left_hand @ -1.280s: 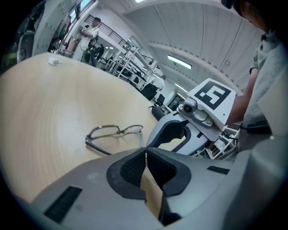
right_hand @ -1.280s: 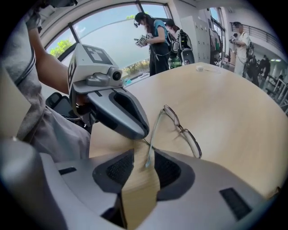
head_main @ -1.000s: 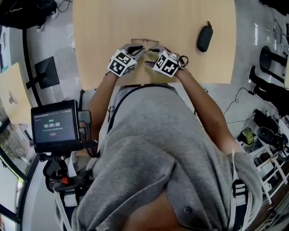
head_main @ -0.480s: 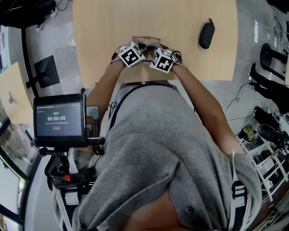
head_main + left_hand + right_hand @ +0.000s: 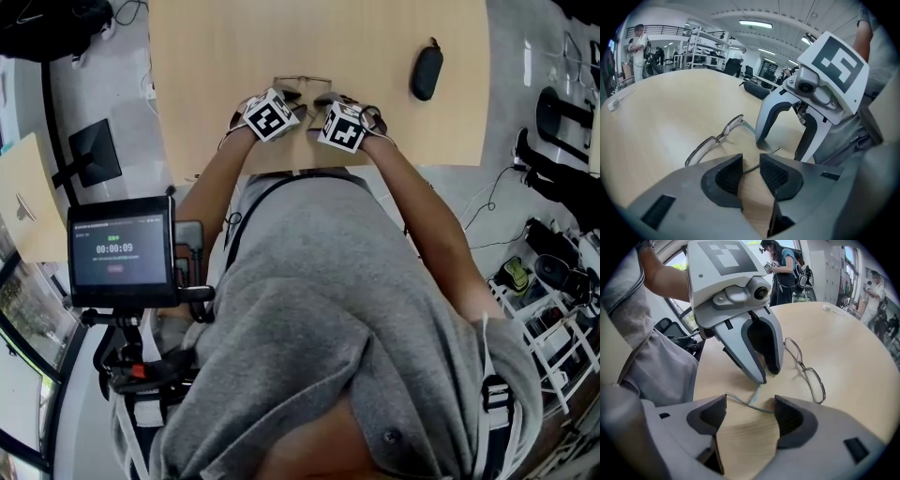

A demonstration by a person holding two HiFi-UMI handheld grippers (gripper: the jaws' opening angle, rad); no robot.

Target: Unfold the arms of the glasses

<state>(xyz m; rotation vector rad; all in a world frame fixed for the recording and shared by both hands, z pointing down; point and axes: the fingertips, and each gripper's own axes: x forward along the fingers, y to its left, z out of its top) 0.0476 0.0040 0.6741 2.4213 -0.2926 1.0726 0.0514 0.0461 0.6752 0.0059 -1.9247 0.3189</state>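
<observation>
Right gripper (image 5: 750, 404) wide apart, thin arm of glasses (image 5: 806, 373) crossing between jaws. Left gripper (image 5: 751, 164) narrowly apart over an arm tip. Pale wooden table (image 5: 225, 56), dark case (image 5: 426, 73) well apart; shelves (image 5: 701, 47), ceiling lights (image 5: 754, 23) behind. Thin wire rims, clear lenses, lying near table edge.

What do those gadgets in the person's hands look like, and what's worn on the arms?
The left gripper and right gripper are pale grey plastic, each with two tapered jaws, dark ribbed pads and a cube of black-and-white square markers. The shirt is grey, short-sleeved.
</observation>
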